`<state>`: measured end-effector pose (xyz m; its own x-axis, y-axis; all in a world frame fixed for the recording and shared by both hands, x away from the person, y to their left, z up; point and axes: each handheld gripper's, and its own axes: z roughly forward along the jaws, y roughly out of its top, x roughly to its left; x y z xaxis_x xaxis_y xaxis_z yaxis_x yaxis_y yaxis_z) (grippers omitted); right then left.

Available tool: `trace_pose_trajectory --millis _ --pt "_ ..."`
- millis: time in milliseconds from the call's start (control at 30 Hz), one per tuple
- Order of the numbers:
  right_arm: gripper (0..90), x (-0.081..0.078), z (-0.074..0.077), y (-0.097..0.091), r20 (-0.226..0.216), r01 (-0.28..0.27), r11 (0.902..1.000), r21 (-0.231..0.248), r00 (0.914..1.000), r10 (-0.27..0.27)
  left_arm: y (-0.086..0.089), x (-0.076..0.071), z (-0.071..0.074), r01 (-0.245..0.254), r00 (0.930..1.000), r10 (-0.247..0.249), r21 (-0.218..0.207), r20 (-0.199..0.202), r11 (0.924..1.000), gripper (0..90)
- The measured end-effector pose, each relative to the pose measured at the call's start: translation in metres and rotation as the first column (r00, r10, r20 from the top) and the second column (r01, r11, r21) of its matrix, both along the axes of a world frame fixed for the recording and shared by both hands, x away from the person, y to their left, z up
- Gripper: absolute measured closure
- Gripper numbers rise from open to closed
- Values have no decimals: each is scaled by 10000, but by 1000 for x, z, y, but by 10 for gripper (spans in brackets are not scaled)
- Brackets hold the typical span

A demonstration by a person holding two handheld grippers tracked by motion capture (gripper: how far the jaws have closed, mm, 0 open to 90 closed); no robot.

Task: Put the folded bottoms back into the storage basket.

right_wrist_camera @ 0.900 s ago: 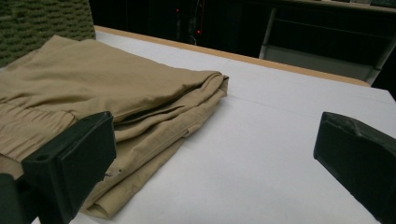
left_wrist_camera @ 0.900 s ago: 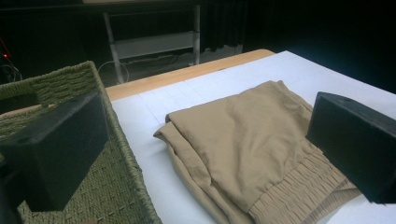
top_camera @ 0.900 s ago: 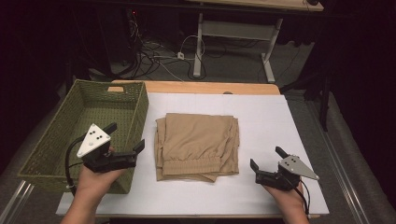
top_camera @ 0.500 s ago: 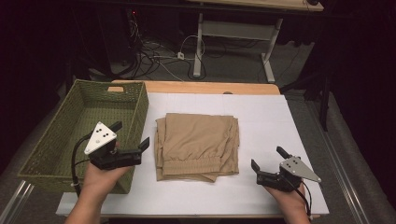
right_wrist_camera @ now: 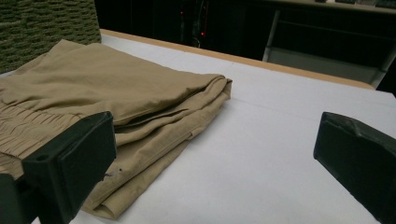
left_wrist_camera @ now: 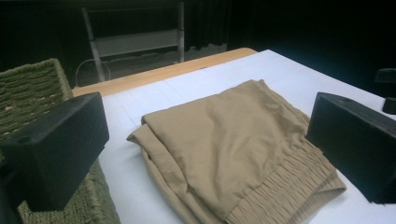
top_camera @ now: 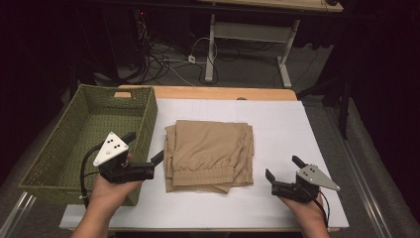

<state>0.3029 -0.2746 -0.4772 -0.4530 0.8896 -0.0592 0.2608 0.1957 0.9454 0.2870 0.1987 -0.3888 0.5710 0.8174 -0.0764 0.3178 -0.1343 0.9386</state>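
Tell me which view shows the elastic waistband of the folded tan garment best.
The left gripper view: the gathered waistband runs close and sharp along the folded tan garment's near edge. The high view shows it small, as a ribbed strip. The right gripper view catches one end of it at the left edge.

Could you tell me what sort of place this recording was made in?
Probably a lab or workshop data-collection bench: a white-covered table lit against a dark room, loose cables on the floor behind, and a staged setup of folded tan garment beside a green woven basket.
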Motion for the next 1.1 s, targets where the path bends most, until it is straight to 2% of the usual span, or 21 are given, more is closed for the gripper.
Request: trace_pose_trajectory --millis 67,133,167,267,367,400,433,467,533,600,667,733,767,800,833,867,933,967,1000,1067,1100 --pt "4 1 0 1 -56 32 10000 17 10000 -32 -2 -5 1 58 9999 -59 83 108 9999 0" --pt "4 0 -1 2 -227 -6 10000 25 9997 7 -7 -9 2 240 9997 -241 -95 -77 9997 0" --pt "5 0 -1 4 -292 -30 10000 0 9996 30 -11 -11 2 296 9995 -295 26 -67 9996 0" --pt "7 2 1 8 -377 -95 10000 -22 9992 94 -31 -15 0 1055 9943 -1048 393 -197 9936 0" --pt "13 2 0 12 -641 -248 9997 64 9976 252 -44 -16 -3 1479 9883 -1470 205 -403 9888 0" --pt "14 2 -1 14 -787 -522 9986 53 9955 525 -56 -16 -10 1729 9835 -1715 191 -574 9848 0" --pt "18 3 -3 17 -872 -670 9978 -31 9940 664 -56 -16 -10 1729 9835 -1715 191 -574 9848 0" --pt "29 4 -3 19 -934 -753 9971 -146 9929 736 -68 -16 -21 1856 9808 -1824 426 -692 9817 0" --pt "51 5 -4 21 -946 -867 9961 -186 9919 846 -73 -15 -27 1823 9810 -1781 512 -766 9819 0" --pt "90 6 -5 24 -1039 -982 9951 -90 9899 967 -80 -13 -38 1931 9763 -1879 397 -1078 9804 0" --pt "161 7 -8 29 -1333 -1249 9921 -114 9835 1223 -87 -12 -48 2029 9726 -1954 493 -1257 9780 0" --pt "219 11 -11 37 -1801 -1676 9856 -239 9704 1607 -91 -12 -58 1924 9760 -1809 911 -1213 9771 0" --pt "254 12 -11 40 -1889 -1771 9838 -259 9673 1692 -92 -11 -63 1941 9738 -1793 1003 -1403 9758 0" --pt "286 14 -13 43 -1990 -1847 9826 -220 9639 1767 -91 -8 -66 2015 9679 -1829 973 -1725 9746 0" --pt "314 15 -14 46 -2131 -1872 9821 -194 9605 1789 -90 -5 -68 2079 9585 -1820 1010 -2196 9729 0" --pt "335 16 -16 50 -2333 -1863 9821 -266 9565 1751 -89 -3 -70 1955 9549 -1658 1013 -2462 9755 0" --pt "349 21 -19 58 -2646 -2035 9764 -723 9478 1779 -87 -3 -78 1870 9550 -1542 1109 -2534 9761 0" --pt "350 24 -20 63 -2737 -2019 9712 -1268 9482 1614 -88 -2 -82 1799 9549 -1396 1365 -2622 9742 0" --pt "350 26 -21 65 -2859 -1962 9705 -1403 9464 1500 -88 -1 -86 1776 9518 -1300 1534 -2779 9721 0" --pt "350 32 -24 64 -3221 -1840 9765 -1122 9364 1394 -87 1 -91 1707 9475 -1159 1653 -2979 9713 0" --pt "349 34 -27 64 -3447 -1814 9763 -1182 9295 1309 -86 1 -93 1570 9476 -1007 1673 -3032 9733 0"
